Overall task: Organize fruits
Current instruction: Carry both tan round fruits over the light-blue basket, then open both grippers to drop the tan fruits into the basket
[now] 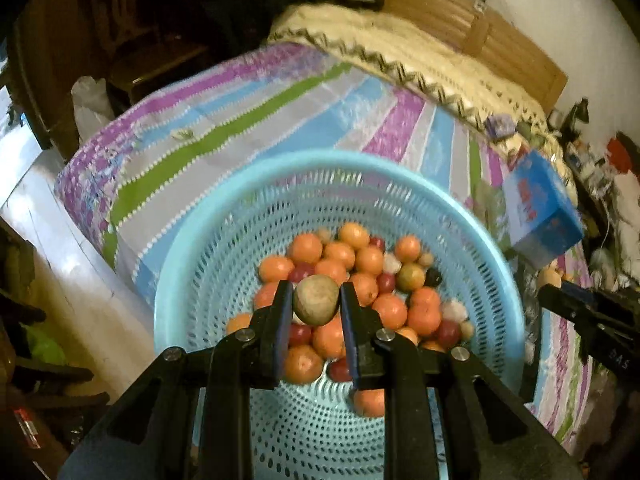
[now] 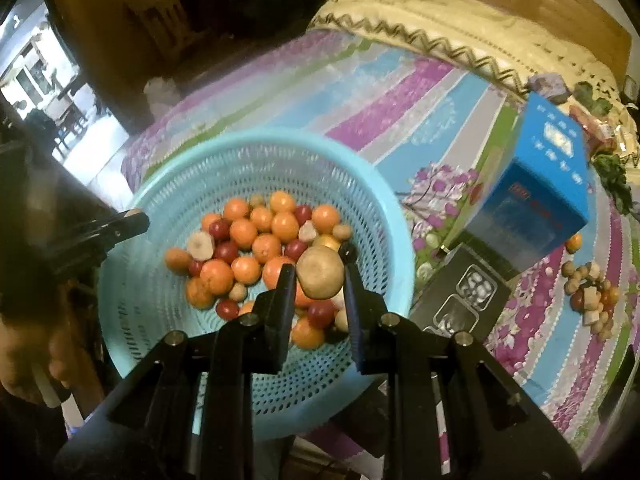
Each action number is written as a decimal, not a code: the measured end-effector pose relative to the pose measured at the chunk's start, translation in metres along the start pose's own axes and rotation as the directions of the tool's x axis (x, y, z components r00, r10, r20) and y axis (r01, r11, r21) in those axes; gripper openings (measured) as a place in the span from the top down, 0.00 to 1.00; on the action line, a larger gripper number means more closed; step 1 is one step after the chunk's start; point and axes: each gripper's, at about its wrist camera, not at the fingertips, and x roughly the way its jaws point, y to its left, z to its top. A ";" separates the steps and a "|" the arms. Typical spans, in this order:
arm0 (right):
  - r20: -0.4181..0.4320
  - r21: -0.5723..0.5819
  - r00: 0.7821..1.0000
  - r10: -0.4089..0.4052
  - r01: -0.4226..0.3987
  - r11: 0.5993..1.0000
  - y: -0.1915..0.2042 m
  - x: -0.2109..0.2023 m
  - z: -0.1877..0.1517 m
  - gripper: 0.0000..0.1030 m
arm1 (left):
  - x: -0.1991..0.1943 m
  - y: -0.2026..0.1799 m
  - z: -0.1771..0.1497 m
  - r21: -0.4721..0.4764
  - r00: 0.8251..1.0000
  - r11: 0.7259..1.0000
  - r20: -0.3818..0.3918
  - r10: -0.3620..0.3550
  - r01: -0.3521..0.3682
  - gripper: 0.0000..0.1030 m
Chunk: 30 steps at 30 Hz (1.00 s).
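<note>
A brown fruit (image 1: 316, 300) was pinched between the jaws of the left gripper (image 1: 315, 300) and held above the blue basket (image 1: 192, 240). A second brown fruit (image 2: 320, 272) was gripped the same way by the right gripper (image 2: 320, 276), also over the basket (image 2: 384, 208). Inside the basket a heap of oranges (image 1: 306, 249) was seen, mixed with small red fruits (image 1: 300, 334) and a few pale ones. The basket was set on a bed covered by a striped sheet (image 1: 224, 136) — purple, blue, green and grey. Just beside the basket a blue box (image 2: 540, 184) and a black box (image 2: 464, 300) were placed, and beyond them a small pile of mixed fruits (image 2: 592, 296) was spread on the sheet. A hand (image 2: 36, 360) was partly visible at the left edge of the right wrist view.
</note>
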 end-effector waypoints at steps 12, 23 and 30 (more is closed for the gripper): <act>-0.080 -0.022 0.997 0.018 -0.020 1.000 0.002 0.019 -0.009 0.76 | 0.018 -0.008 -0.010 0.047 0.995 0.999 -0.098 -0.021 0.026 0.77; -0.094 -0.024 0.995 0.026 -0.029 0.999 0.004 0.025 -0.011 0.76 | 0.023 -0.016 -0.013 0.066 0.995 0.998 -0.103 -0.012 0.019 0.77; -0.107 -0.026 0.994 0.035 -0.038 0.999 0.008 0.032 -0.012 0.76 | 0.030 -0.026 -0.018 0.084 0.993 0.996 -0.119 -0.026 0.036 0.77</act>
